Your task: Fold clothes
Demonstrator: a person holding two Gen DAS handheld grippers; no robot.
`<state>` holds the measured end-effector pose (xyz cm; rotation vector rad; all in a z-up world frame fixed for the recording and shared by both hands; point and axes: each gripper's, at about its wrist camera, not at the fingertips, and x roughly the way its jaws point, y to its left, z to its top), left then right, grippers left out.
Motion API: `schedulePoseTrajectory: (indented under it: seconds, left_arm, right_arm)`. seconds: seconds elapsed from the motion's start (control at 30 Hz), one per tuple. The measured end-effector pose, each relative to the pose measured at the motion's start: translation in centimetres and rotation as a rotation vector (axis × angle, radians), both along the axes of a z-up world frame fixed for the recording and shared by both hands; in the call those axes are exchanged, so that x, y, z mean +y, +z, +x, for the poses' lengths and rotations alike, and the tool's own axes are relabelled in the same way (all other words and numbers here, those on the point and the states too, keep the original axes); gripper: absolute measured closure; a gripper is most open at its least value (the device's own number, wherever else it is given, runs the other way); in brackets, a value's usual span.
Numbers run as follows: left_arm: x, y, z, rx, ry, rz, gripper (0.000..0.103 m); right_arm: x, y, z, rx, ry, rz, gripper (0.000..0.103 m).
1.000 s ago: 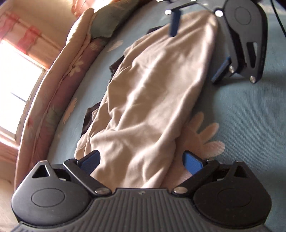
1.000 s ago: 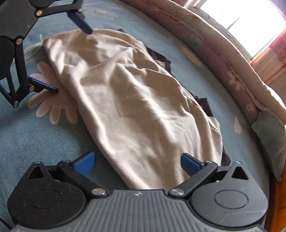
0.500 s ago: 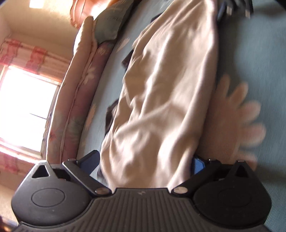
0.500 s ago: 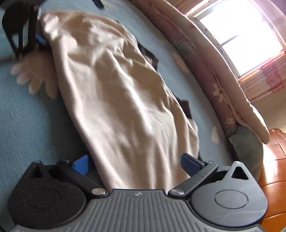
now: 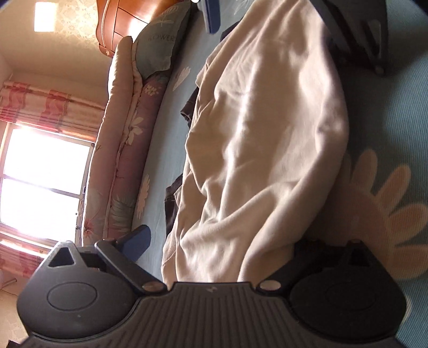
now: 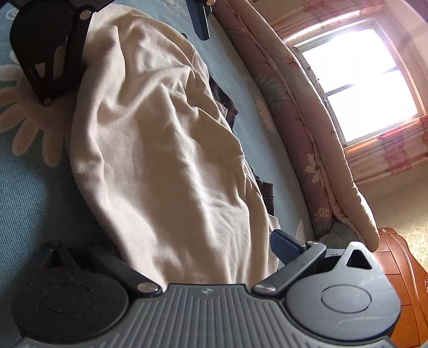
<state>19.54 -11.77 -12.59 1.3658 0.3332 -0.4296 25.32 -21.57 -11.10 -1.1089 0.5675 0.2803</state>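
I have the left gripper (image 5: 214, 241) at one end of the beige garment (image 5: 262, 139) and the right gripper (image 6: 198, 249) at the other, facing each other along it. The garment lies on the blue flowered bedsheet (image 5: 396, 128), rolled or folded into a long bundle. In the left wrist view its long axis runs from 6 o'clock up to 12 o'clock, where the right gripper (image 5: 294, 16) sits; in the right wrist view it runs from 6 o'clock to about 11 o'clock, ending at the left gripper (image 6: 128, 24).

Both pairs of jaws are spread wide, with the cloth lying between the fingers and spilling over 1 finger on each; I see no pinch.

A dark garment (image 6: 224, 101) pokes out from under the beige one on the side toward the pink floral quilt (image 6: 294, 107), which lies along the bed edge below the window (image 6: 358, 80). A grey-green pillow (image 5: 157, 45) sits by the wooden headboard (image 5: 120, 24).
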Motion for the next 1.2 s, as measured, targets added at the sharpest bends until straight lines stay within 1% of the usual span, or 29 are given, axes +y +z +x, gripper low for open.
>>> schedulePoseTrajectory:
  seconds: [0.13, 0.2, 0.23, 0.27, 0.33, 0.37, 0.4, 0.43, 0.47, 0.5, 0.57, 0.67, 0.77, 0.87, 1.0, 1.03, 1.13, 1.2]
  left_arm:
    - [2.8, 0.2, 1.1, 0.013, 0.074, -0.028, 0.007]
    - [2.6, 0.0, 1.1, -0.001, 0.062, -0.003, 0.006]
    - [2.1, -0.3, 1.0, -0.019, 0.041, 0.029, 0.007]
    - [1.7, -0.6, 0.8, -0.034, 0.020, 0.060, 0.010]
    - [0.9, -1.2, 1.0, -0.012, -0.011, 0.101, 0.024]
    - [0.7, -1.6, 1.1, 0.014, -0.018, 0.110, 0.040]
    - [0.6, -2.1, 1.1, 0.035, -0.021, 0.119, 0.059]
    - [0.5, -2.7, 0.9, 0.037, -0.030, 0.134, 0.068]
    - [0.4, -3.3, 0.7, 0.039, -0.040, 0.150, 0.085]
    - [0.3, -3.9, 0.4, 0.037, -0.049, 0.164, 0.097]
    - [0.4, -4.9, -0.3, -0.020, -0.053, 0.170, 0.099]
    - [0.6, -4.6, -0.1, -0.003, -0.031, 0.137, 0.099]
    - [0.4, -4.7, -0.1, -0.008, -0.032, 0.146, 0.099]
    - [0.3, -4.7, -0.1, -0.010, -0.026, 0.138, 0.099]
    - [0.3, -4.9, -0.1, -0.019, -0.014, 0.132, 0.099]
    - [0.3, -4.9, -0.2, -0.019, -0.014, 0.132, 0.099]
    - [0.4, -5.1, -0.6, -0.019, -0.009, 0.127, 0.099]
    - [0.4, -5.1, -0.7, -0.020, -0.005, 0.123, 0.099]
  right_arm:
    - [-3.3, 0.2, -1.0, -0.007, -0.049, -0.012, 0.000]
    - [-4.3, 0.2, -0.9, 0.000, -0.074, 0.008, 0.000]
    - [-4.3, 0.3, -0.7, 0.006, -0.080, 0.014, 0.000]
    - [-4.0, 0.2, -0.6, 0.005, -0.079, 0.000, 0.000]
    - [-3.3, -0.2, -0.5, -0.010, -0.058, -0.048, 0.000]
    - [-3.0, -0.4, -0.5, -0.017, -0.047, -0.068, 0.000]
    - [-2.8, -0.5, -0.5, -0.016, -0.046, -0.070, 0.000]
    - [-2.9, -0.4, -0.3, -0.007, -0.055, -0.059, 0.000]
    - [-3.0, -0.3, -0.3, 0.001, -0.061, -0.045, 0.000]
    - [-3.2, -0.2, -0.2, 0.009, -0.067, -0.032, 0.000]
    - [-3.3, -0.2, -0.3, 0.008, -0.072, -0.023, 0.000]
    - [-3.3, -0.4, -0.4, -0.007, -0.080, -0.019, 0.000]
    - [-3.3, -0.6, -0.6, -0.023, -0.094, -0.008, 0.000]
    - [-3.3, -0.7, -1.0, -0.028, -0.105, 0.000, 0.002]
    - [-2.9, -1.0, -1.6, -0.024, -0.088, -0.013, 0.015]
    - [-2.8, -1.0, -1.6, -0.022, -0.085, -0.014, 0.016]
    - [-2.9, -0.9, -1.6, -0.004, -0.078, -0.014, 0.016]
    - [-2.7, -1.1, -1.9, -0.014, -0.061, -0.038, 0.018]
